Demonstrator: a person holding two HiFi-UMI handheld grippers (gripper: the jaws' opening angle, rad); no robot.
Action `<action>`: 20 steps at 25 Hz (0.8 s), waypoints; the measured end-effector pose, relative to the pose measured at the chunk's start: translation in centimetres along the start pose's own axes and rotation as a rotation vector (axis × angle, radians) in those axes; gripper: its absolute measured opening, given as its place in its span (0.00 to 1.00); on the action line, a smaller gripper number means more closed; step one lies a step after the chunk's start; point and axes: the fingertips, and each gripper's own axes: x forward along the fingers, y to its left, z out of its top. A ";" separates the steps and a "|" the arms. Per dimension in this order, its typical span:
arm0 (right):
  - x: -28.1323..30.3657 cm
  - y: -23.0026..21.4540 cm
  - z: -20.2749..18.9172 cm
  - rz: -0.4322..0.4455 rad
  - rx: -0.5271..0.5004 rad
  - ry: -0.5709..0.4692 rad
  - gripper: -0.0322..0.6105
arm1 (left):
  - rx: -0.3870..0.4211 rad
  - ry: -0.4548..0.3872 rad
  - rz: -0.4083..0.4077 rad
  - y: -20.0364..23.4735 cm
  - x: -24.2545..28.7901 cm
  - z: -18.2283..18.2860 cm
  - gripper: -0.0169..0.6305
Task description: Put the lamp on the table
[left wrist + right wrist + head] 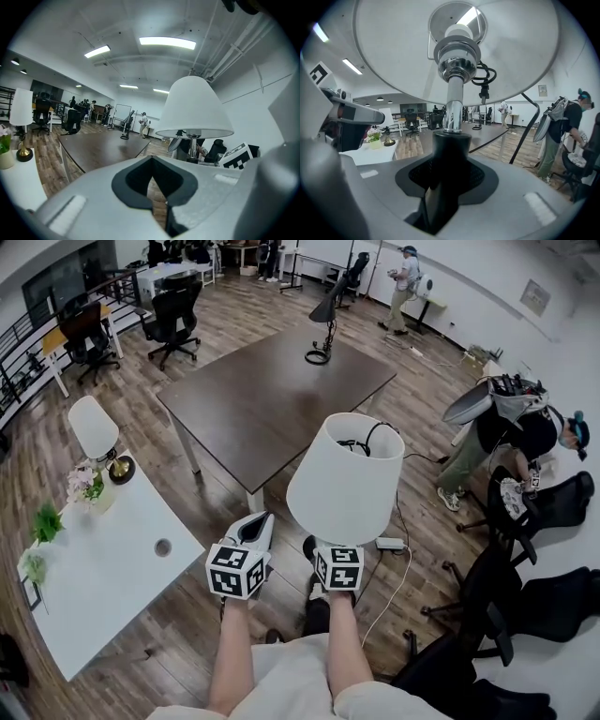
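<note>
White and cone-shaped, the shade of the table lamp point(347, 479) fills the middle of my head view, and the lamp hangs upright in the air over the wooden plank floor point(234, 615), short of the near corner of the large dark brown rectangular counter point(272, 390) and not yet on it. My right hand-held gripper point(447, 187) is clamped on the black sleeve at the foot of the chrome stem; I judge the low grip is chosen because the shade is too wide and too soft to squeeze, and the stem keeps the lamp vertical. The black cord point(361, 442) looks bundled inside the top of the shade, probably so it cannot trail or snag. My left hand-held gripper point(255, 531) rides just beside the right one with its jaws together and nothing between them; I read it as a spare, kept close to steady the base if needed. The brown counter is mostly bare, with only a black desk lamp point(323, 320) near its far edge, so there is room to set this one down. The white counter point(103, 559) to my left already carries another white-shaded lamp point(94, 427) and small plants.
</note>
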 end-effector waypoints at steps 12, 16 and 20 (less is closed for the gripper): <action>7.9 -2.1 4.8 0.065 -0.036 -0.049 0.29 | 0.044 -0.043 0.031 3.4 7.2 5.1 0.03; 10.9 -4.2 7.4 0.078 -0.041 -0.062 0.29 | 0.067 -0.036 0.039 3.9 10.5 7.1 0.03; 13.6 -6.4 9.3 0.097 -0.037 -0.068 0.29 | 0.063 -0.036 0.065 4.8 13.5 8.9 0.03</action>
